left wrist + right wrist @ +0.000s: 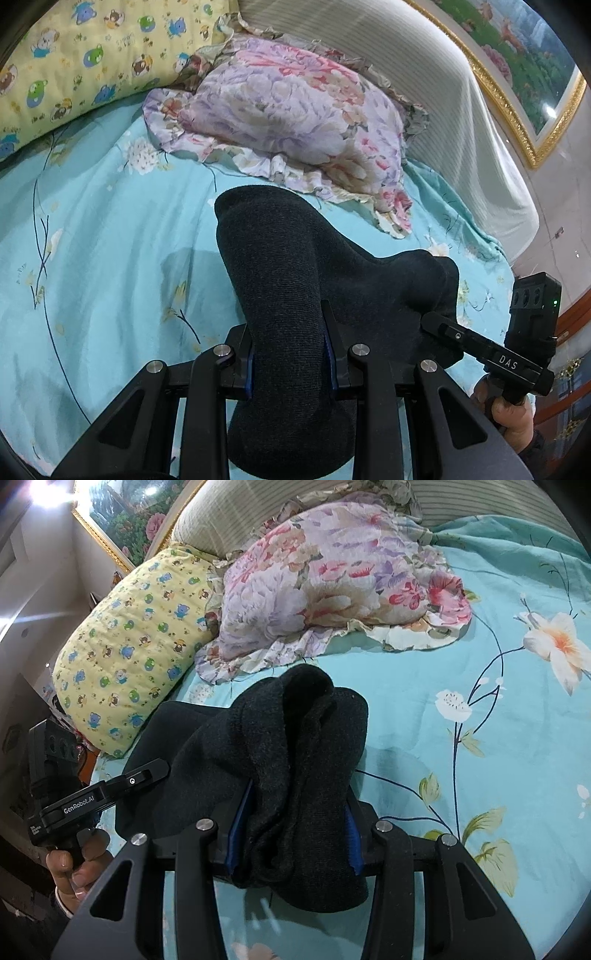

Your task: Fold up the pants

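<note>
The pants are dark charcoal knit fabric, held up above a turquoise floral bedsheet. My left gripper is shut on a thick bunch of the pants, which bulges forward and hangs down behind the fingers. My right gripper is shut on another bunch of the same pants. The fabric spans between both grippers. The right gripper's finger shows in the left wrist view, and the left gripper's in the right wrist view. The fingertips are hidden by cloth.
A pink and lilac floral pillow lies just beyond the pants. A yellow bear-print pillow lies beside it. A striped cream headboard and a gold-framed picture stand behind. The bed edge is on the right.
</note>
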The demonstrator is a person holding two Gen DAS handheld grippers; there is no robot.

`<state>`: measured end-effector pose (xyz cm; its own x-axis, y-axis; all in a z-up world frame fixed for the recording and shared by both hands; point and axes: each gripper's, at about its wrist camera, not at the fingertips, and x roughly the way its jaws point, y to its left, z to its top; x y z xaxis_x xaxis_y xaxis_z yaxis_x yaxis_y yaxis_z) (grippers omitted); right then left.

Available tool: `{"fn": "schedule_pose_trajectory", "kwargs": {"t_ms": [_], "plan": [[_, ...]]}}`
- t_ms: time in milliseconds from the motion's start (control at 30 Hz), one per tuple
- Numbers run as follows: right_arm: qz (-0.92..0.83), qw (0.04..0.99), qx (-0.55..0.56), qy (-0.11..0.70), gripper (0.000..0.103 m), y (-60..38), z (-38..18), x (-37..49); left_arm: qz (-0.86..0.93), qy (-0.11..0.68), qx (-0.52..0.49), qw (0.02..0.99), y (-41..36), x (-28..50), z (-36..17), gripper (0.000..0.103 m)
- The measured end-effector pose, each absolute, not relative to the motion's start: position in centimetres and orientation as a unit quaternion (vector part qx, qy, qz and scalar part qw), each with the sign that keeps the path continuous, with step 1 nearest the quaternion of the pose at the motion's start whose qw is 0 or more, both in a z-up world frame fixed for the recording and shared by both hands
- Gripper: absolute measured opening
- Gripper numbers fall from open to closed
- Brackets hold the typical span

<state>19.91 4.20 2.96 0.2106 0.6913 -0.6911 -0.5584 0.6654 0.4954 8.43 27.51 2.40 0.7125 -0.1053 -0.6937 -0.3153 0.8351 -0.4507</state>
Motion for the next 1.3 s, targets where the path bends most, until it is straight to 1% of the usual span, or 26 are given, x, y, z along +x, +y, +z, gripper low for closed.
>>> {"fn": "schedule_pose_trajectory", "kwargs": {"t_ms": [167,233,267,300,333,367,400,467,500,533,567,733,900,1033,1300], "plan": [[0.405,0.773,0.07,0.483,0.047,4.1,2.2,20.2,0.057,0.379,-0.28,0.88,27.6,8.5,1.7,0.032],[0.405,0.771,0.073,0.486,0.049,3.9,1.9,20.4,0.06,0.383,-0.282,0.877,27.8,8.6,1.2,0.04],[0.405,0.77,0.074,0.487,0.051,3.9,1.7,20.5,0.063,0.384,-0.284,0.876,27.9,8.5,1.0,0.042],[0.405,0.769,0.075,0.489,0.053,3.8,1.5,20.6,0.065,0.383,-0.289,0.875,28.2,8.4,0.7,0.046],[0.406,0.767,0.076,0.492,0.056,3.7,1.3,20.7,0.065,0.383,-0.292,0.874,28.3,8.4,0.5,0.05],[0.406,0.766,0.076,0.493,0.058,3.6,1.2,20.8,0.065,0.384,-0.294,0.873,28.4,8.3,0.3,0.053],[0.406,0.766,0.077,0.493,0.059,3.5,1.0,20.8,0.066,0.385,-0.293,0.873,28.5,8.3,0.2,0.057],[0.407,0.765,0.078,0.494,0.062,3.4,0.8,20.9,0.068,0.385,-0.29,0.874,28.5,8.1,0.0,0.061],[0.406,0.765,0.078,0.494,0.064,3.4,0.7,20.9,0.07,0.386,-0.288,0.873,28.5,8.1,0.0,0.065],[0.404,0.766,0.078,0.495,0.069,3.3,0.7,20.9,0.073,0.387,-0.288,0.873,28.6,8.0,-0.1,0.067],[0.401,0.767,0.078,0.496,0.073,3.2,0.6,20.9,0.073,0.387,-0.289,0.873,28.6,7.9,-0.1,0.068],[0.395,0.772,0.073,0.493,0.079,3.1,0.4,21.0,0.076,0.39,-0.294,0.869,28.8,7.8,-0.5,0.071],[0.392,0.773,0.076,0.492,0.079,3.0,0.5,20.9,0.08,0.389,-0.292,0.87,28.7,7.4,-0.3,0.073],[0.388,0.78,0.072,0.485,0.08,2.9,1.3,20.3,0.091,0.384,-0.282,0.874,28.3,6.3,0.4,0.079],[0.392,0.793,0.073,0.461,0.093,1.9,3.4,17.9,0.1,0.382,-0.26,0.881,26.3,3.5,1.2,0.08]]}}
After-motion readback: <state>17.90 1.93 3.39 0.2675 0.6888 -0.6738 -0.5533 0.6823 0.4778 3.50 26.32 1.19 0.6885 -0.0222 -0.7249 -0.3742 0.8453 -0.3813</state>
